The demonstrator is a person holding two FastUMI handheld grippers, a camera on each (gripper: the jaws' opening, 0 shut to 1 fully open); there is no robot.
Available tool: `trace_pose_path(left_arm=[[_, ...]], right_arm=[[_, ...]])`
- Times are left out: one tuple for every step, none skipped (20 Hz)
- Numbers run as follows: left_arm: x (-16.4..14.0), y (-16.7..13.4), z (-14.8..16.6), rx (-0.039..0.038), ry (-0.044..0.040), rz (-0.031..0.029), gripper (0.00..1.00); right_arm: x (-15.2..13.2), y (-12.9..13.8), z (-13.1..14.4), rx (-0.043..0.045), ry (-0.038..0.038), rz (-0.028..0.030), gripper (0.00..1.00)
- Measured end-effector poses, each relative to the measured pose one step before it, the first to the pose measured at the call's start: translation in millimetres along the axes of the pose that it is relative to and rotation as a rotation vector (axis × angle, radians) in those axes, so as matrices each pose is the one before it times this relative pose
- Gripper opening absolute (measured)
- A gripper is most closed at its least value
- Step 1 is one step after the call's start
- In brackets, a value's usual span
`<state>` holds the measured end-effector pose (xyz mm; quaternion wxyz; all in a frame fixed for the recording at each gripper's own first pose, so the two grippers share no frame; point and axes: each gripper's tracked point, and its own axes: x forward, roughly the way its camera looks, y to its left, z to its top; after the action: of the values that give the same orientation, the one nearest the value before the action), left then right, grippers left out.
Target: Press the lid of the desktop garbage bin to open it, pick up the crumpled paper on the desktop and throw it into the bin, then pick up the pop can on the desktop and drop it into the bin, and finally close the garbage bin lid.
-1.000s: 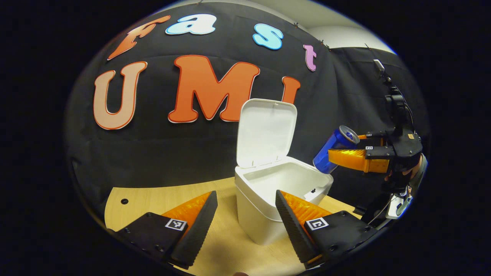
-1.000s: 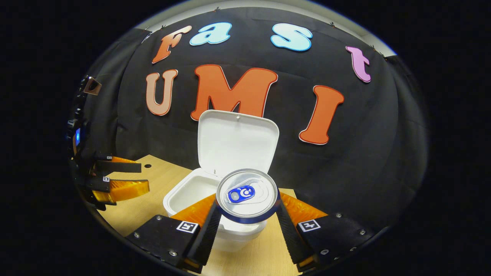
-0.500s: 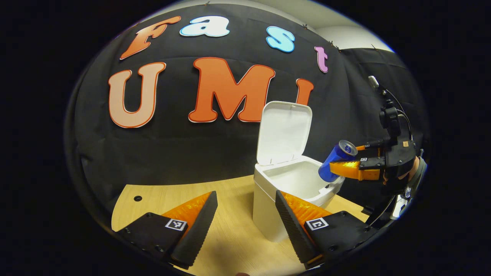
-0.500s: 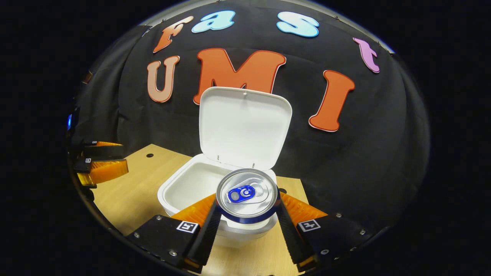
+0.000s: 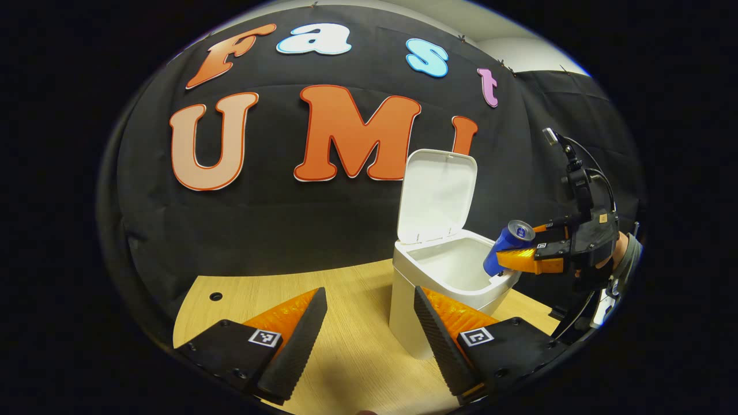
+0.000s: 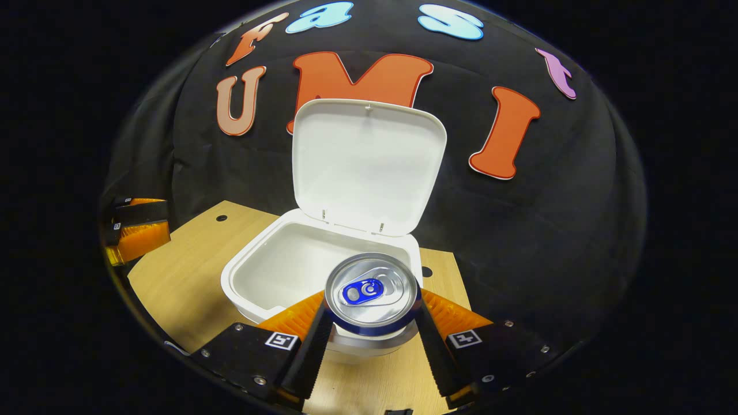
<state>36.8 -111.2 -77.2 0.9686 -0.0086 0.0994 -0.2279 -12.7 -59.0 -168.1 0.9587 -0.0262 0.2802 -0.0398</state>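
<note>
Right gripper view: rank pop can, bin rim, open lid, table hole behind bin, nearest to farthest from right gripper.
1. pop can: clamped between the right gripper fingers, over the bin's near edge.
2. bin rim: just beyond and below the can.
3. table hole: on the table by the bin's far right corner.
4. open lid: upright at the bin's back.

Hole versus lid hinge is close.

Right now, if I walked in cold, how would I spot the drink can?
Find the wooden table before the black cloth wall, then the white bin on it, its lid standing open. At the bin's rim, the right gripper pinches the can: blue-sided with a silver top and blue tab, the only metal, coloured item beside plain white plastic.
</note>
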Motion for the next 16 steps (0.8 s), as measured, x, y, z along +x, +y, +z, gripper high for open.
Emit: trace_pose_path(left_arm=[[-0.19, 0.39, 0.62, -0.00204, -0.00051, 0.00156, 0.96], [0.06, 1.26, -1.64, 0.00013, -0.00021, 0.00175, 0.96], [0.37, 2.52, -0.62, 0.00138, -0.00004, 0.00096, 0.96], [-0.25, 1.32, 0.31, 0.00007, 0.00012, 0.0008, 0.96], [-1.26, 0.79, -0.68, -0.00104, -0.00025, -0.0025, 0.96], [-1.32, 0.71, -0.21, -0.00053, 0.00037, -0.00065, 0.96], [-0.13, 1.18, -0.13, -0.00023, -0.00068, -0.00113, 0.96], [-1.2, 1.25, -0.83, 0.00036, 0.00016, 0.00021, 0.97], [-0.31, 1.12, 0.07, 0.00043, 0.00037, 0.00038, 0.97], [-0.69, 1.86, -0.61, 0.00154, -0.00074, 0.00178, 0.96], [-0.69, 2.08, -0.58, 0.0003, -0.00065, 0.00403, 0.97], [-1.55, 3.74, -0.67, -0.00257, -0.0013, 0.00279, 0.97], [-0.98, 2.24, -0.13, -0.00391, -0.00122, 0.00378, 0.97], [-1.12, 2.58, 0.63, -0.00355, -0.00149, 0.00361, 0.96], [-1.24, 3.01, -0.37, -0.00295, -0.00306, 0.00532, 0.96], [-1.67, 3.82, -0.3, -0.0022, -0.00194, 0.0058, 0.97]], right_arm=[[0.81, 1.56, -1.38, -0.00072, 0.00765, 0.00264, 0.8], [0.13, -2.29, -1.41, -0.0012, 0.00447, -0.00125, 0.8], [1.93, 0.43, -0.46, 0.00115, 0.00243, 0.00154, 0.8], [-0.76, 0.89, -0.9, 0.00201, 0.00283, -0.00028, 0.75], [-0.2, -0.78, 1.14, 0.00296, -0.00038, -0.00433, 0.76], [-0.26, -0.01, 0.02, 0.00325, 0.00149, -0.00342, 0.81], [-0.64, -0.12, 0.56, 0.0024, 0.00011, -0.00094, 0.82], [-0.9, 0.0, 2.65, -0.00075, -0.00319, 0.00053, 0.82], [0.71, 0.84, 2.59, -0.00115, -0.00518, 0.00076, 0.82], [0.09, 0.77, 3.1, -0.00329, -0.00189, -0.00029, 0.82], [-0.24, 0.52, 4.79, -0.00444, -0.0066, -0.00294, 0.82], [-1.25, 1.28, 7.65, -0.00619, -0.00998, 0.00061, 0.82], [-1.11, 1.28, 8.44, -0.00708, -0.01131, -0.0006, 0.82], [-1.79, -0.06, 10.51, -0.00769, -0.01575, 0.00006, 0.82], [-2.64, -1.27, 10.55, -0.00665, -0.01927, 0.00087, 0.82], [-2.34, -0.69, 11.95, -0.00439, -0.02089, 0.00295, 0.82]])
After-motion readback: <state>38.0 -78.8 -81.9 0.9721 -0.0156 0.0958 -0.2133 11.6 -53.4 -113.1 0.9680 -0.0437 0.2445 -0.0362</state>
